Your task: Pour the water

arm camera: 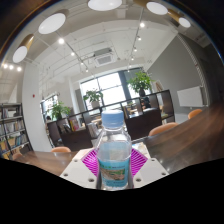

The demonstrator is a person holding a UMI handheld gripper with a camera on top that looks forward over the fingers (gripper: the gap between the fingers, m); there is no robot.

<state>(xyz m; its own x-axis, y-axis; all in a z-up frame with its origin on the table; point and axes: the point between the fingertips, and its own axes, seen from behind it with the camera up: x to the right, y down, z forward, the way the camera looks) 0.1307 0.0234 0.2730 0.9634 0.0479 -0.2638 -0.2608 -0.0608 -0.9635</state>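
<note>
A clear plastic water bottle (pixel 113 150) with a pale blue cap and a blue label stands upright between my gripper's (pixel 113 163) two fingers. The magenta pads (pixel 92 161) press against both sides of the bottle at label height. The bottle is lifted, with the room's ceiling and windows behind it. Its base is hidden below the fingers. No cup or other vessel is in view.
Behind the bottle is an office room: large windows with potted plants (pixel 141 82), bookshelves (pixel 10 125) on the left, a whiteboard (pixel 190 96) on the right wall, chairs and desks (pixel 75 127) in the middle distance.
</note>
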